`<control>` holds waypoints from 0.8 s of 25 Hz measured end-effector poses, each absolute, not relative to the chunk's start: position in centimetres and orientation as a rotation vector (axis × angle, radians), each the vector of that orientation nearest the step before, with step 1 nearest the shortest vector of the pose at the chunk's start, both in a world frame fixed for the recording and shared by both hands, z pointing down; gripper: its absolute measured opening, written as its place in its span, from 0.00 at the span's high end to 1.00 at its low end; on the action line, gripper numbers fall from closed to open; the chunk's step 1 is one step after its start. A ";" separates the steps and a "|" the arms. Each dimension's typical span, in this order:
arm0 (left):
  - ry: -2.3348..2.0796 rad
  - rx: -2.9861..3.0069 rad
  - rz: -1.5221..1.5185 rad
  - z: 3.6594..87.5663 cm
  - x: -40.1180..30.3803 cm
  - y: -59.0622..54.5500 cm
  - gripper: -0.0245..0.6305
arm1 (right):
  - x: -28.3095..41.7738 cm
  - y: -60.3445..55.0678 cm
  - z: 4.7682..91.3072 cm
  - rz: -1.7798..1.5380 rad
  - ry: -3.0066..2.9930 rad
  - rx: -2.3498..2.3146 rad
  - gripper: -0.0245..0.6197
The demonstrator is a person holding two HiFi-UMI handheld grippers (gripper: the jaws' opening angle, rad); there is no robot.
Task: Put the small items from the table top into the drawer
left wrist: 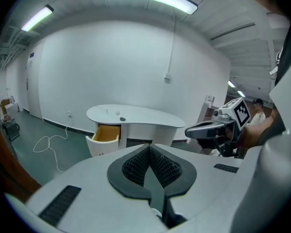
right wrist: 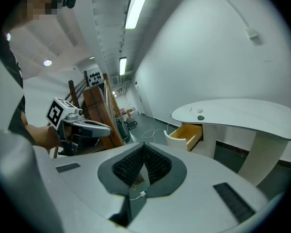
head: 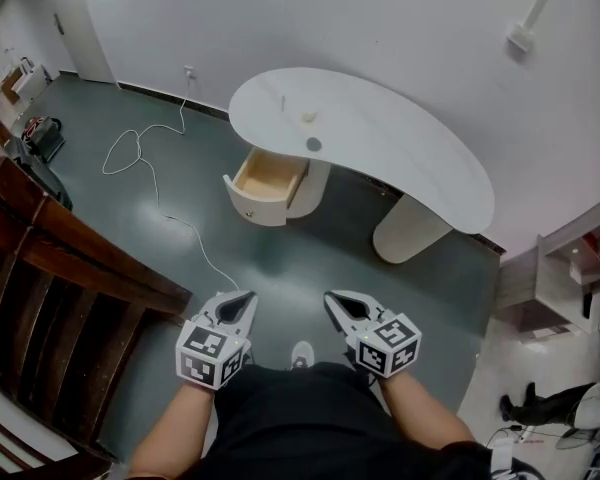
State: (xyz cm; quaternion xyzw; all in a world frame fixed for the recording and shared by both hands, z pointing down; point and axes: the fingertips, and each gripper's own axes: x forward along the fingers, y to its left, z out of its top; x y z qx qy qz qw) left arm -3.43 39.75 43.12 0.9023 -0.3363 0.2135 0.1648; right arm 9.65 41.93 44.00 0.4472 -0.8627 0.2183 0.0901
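A white kidney-shaped table [head: 410,163] stands across the room by the wall. On its top lie a dark grey disc [head: 313,144], a small cream item [head: 308,117] and a thin white stick [head: 278,99]. Under the table's left end a drawer [head: 265,181] with a wooden inside is pulled open, and I see nothing in it. My left gripper [head: 246,298] and right gripper [head: 333,299] are held side by side in front of my body, far from the table, both shut and empty. In the left gripper view the table [left wrist: 145,115] and drawer [left wrist: 105,133] are small and distant.
A white cable [head: 145,168] loops over the dark green floor from a wall socket. A dark wooden stair railing [head: 60,268] runs along the left. Shelving [head: 580,263] stands at the right, with a person's legs [head: 540,403] on the floor near it.
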 end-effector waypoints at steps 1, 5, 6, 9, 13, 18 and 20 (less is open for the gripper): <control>-0.961 2.561 0.607 43.3 -2.5 39.2 0.94 | 10.4 41.4 44.4 0.659 -2.562 1.322 0.96; -0.917 2.567 0.576 42.9 1.1 37.4 0.94 | 12.8 39.0 45.1 0.694 -2.556 1.323 0.96; -0.908 2.572 0.584 42.9 1.6 37.0 0.94 | 13.1 38.5 45.1 0.697 -2.560 1.324 0.96; -0.916 2.565 0.618 43.1 1.9 35.7 0.94 | 13.5 37.4 45.0 0.700 -2.572 1.314 0.96; -0.935 2.530 0.632 43.8 1.8 33.5 0.94 | 14.0 36.0 45.7 0.719 -2.560 1.295 0.96; -0.903 2.522 0.626 45.2 2.7 30.5 0.94 | 15.0 33.3 47.0 0.734 -2.531 1.303 0.96; -0.889 2.523 0.624 45.6 3.3 28.8 0.94 | 15.5 31.7 47.4 0.737 -2.517 1.311 0.96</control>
